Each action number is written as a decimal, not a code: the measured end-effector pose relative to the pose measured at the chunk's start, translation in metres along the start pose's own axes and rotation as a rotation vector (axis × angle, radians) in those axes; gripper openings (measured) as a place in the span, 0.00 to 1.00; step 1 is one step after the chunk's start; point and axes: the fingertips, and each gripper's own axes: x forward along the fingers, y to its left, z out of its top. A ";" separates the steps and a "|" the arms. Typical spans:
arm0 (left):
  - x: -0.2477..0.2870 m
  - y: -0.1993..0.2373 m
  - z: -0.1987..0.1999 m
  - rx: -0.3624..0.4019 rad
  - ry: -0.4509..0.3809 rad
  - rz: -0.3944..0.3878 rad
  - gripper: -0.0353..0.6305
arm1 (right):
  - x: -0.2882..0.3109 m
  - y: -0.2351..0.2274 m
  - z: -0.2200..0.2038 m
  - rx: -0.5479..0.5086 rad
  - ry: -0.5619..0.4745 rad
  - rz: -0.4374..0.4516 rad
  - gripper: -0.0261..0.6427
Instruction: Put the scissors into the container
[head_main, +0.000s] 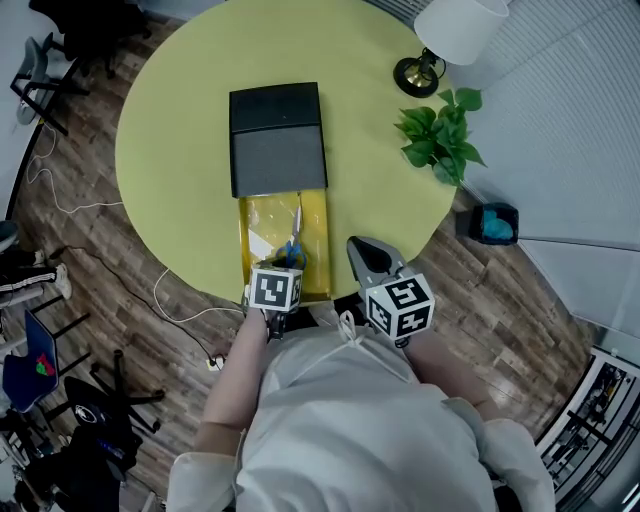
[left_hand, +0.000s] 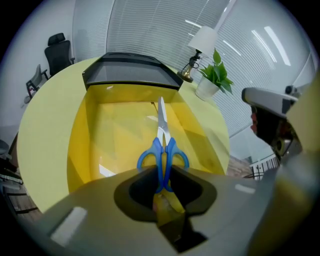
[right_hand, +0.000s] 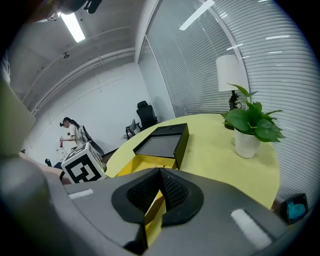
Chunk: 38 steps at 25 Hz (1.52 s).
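Blue-handled scissors (left_hand: 172, 150) are in my left gripper (left_hand: 162, 172), which is shut on their handles; the blades point away over the open yellow drawer (left_hand: 100, 135) of a black box (left_hand: 130, 75). From the head view the scissors (head_main: 296, 235) lie along the drawer (head_main: 315, 215), with the left gripper (head_main: 287, 263) at its near end. I cannot tell whether the tip touches the drawer's bottom. My right gripper (head_main: 362, 248) is shut on nothing, just right of the drawer's near corner. In its own view the right gripper (right_hand: 160, 172) faces the drawer (right_hand: 132, 165) and the box (right_hand: 162, 142).
The box (head_main: 277, 140) stands mid-table on a round yellow-green table (head_main: 170, 150). A potted plant (head_main: 440, 130) and a lamp (head_main: 440, 40) stand at the far right edge. A blue bin (head_main: 492, 222) sits on the floor. A person (right_hand: 72, 131) stands far off.
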 end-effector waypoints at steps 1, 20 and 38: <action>0.000 0.000 0.000 0.003 0.000 -0.003 0.17 | 0.000 0.002 0.000 0.003 -0.001 -0.001 0.04; -0.052 -0.006 0.023 0.105 -0.163 -0.073 0.06 | -0.013 0.033 0.015 0.003 -0.085 -0.074 0.04; -0.216 -0.033 0.092 0.401 -0.912 -0.063 0.06 | -0.042 0.076 0.039 -0.040 -0.253 -0.206 0.04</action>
